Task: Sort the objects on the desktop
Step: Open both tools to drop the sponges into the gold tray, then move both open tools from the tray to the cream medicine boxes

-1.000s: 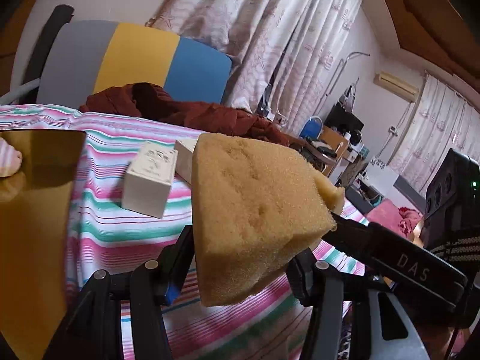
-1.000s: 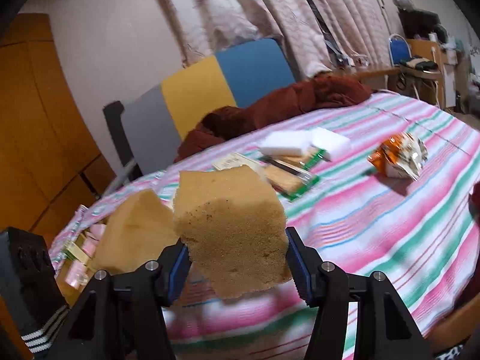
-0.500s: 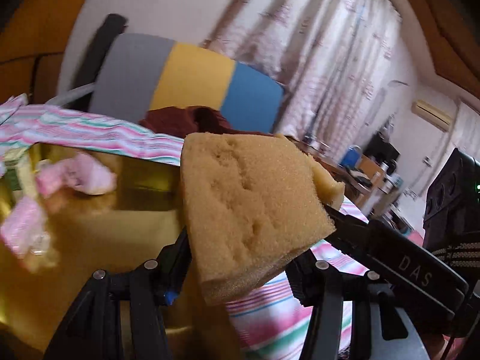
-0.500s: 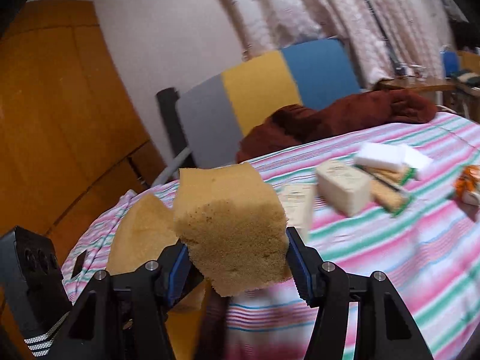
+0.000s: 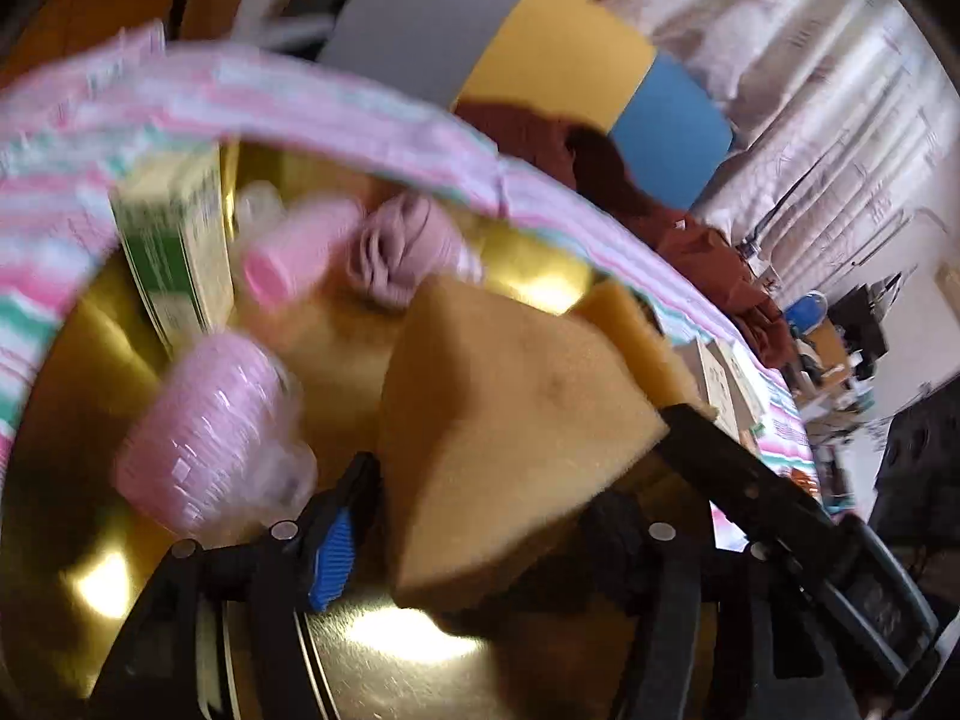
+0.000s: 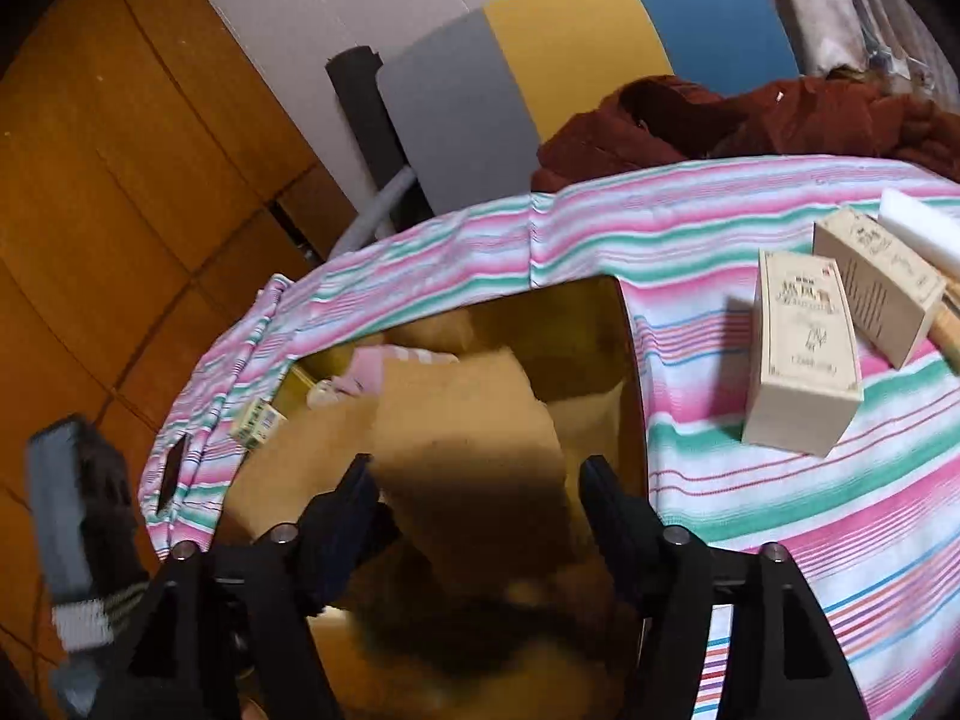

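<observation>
My left gripper (image 5: 480,492) is shut on a tan wedge sponge (image 5: 516,432), held low over a shiny gold tray (image 5: 90,360). The tray holds pink plastic rolls (image 5: 210,426), a green-and-white box (image 5: 174,252) and a bunched pink cloth (image 5: 408,246). My right gripper (image 6: 474,474) is shut on a second tan sponge (image 6: 462,408), also over the gold tray (image 6: 627,372), near its right side. In the left wrist view this second sponge (image 5: 636,330) and a black finger of the right gripper show just behind the wedge. Both views are motion-blurred.
Two cream cartons (image 6: 804,360) and a white foam block (image 6: 918,228) lie on the striped tablecloth (image 6: 780,510) right of the tray. A brown garment (image 6: 750,114) and a grey-yellow-blue chair (image 6: 576,42) stand beyond the far edge.
Both grippers, each holding its sponge, swung left and tipped downward. The tray's contents now fill the left wrist view, and the tray sits directly under the right gripper.
</observation>
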The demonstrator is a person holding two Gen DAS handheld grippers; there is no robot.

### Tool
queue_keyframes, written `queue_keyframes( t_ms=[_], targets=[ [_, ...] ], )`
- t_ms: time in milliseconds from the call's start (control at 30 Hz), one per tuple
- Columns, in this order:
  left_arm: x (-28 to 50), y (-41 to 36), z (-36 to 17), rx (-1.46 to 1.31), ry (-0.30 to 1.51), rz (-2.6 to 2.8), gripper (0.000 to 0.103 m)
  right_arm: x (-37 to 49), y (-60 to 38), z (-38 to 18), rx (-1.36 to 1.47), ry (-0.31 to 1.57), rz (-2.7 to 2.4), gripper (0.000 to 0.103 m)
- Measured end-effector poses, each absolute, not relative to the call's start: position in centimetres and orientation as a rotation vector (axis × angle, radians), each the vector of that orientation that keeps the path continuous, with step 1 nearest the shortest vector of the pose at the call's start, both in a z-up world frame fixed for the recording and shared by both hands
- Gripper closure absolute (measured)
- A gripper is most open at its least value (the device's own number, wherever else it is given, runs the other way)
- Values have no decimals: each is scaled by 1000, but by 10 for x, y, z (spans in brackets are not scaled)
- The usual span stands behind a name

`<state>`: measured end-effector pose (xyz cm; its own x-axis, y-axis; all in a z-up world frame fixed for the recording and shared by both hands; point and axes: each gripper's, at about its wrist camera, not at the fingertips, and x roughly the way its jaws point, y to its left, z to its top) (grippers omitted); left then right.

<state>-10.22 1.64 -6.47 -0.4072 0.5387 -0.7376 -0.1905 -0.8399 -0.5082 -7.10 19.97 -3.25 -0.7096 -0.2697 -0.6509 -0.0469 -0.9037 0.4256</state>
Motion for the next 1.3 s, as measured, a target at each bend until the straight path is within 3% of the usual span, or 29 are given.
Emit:
queue_keyframes(
  t_ms=[500,733,933,1300],
  targets=[
    [-104,2,-53,-1373,-501,2467,35,-50,201,-21,1002,-668,-2704,28],
    [-84,1,-27,-1220,-562,2565,35,-20,228,-14,862,-660,-2831,25],
    [-59,43,3,-980,-524,2597,35,15,290,-17,764,-639,-3057,14],
    [-23,190,10,-887,-261,2301,35,33,391,-31,740,-495,-3265,14]
  ],
)
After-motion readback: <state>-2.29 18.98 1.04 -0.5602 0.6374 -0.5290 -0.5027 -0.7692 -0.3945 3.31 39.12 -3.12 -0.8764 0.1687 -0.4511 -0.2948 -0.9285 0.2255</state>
